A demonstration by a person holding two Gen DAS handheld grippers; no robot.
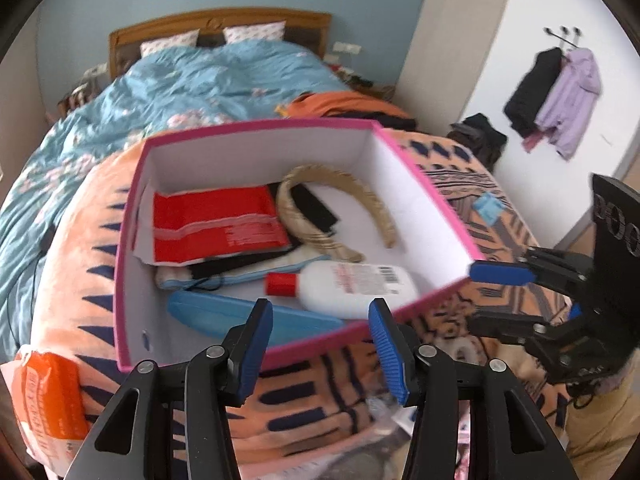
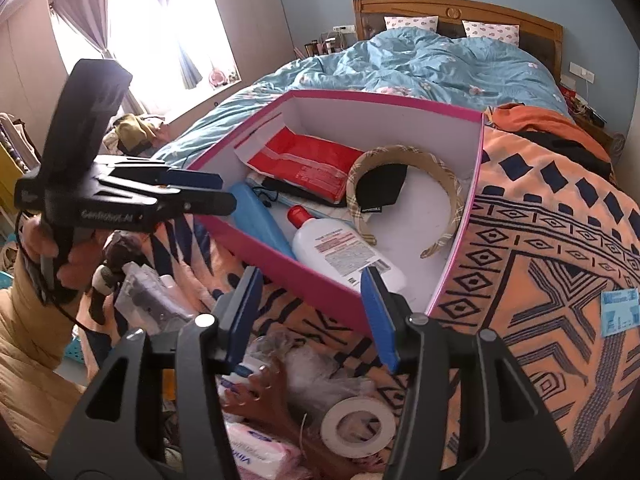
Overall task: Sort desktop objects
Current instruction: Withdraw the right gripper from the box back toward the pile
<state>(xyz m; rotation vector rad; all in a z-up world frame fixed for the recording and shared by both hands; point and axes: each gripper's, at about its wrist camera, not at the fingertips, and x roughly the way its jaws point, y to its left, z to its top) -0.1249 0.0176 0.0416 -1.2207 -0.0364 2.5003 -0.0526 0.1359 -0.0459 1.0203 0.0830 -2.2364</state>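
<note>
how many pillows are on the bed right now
2. Both lean against the wooden headboard behind the blue quilt: one pillow toward the window side, the other pillow beside it. More could lie hidden under the quilt.

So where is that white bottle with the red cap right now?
The white bottle lies on its side inside the pink box, near the front wall, between the blue case and the plaid headband.
</note>
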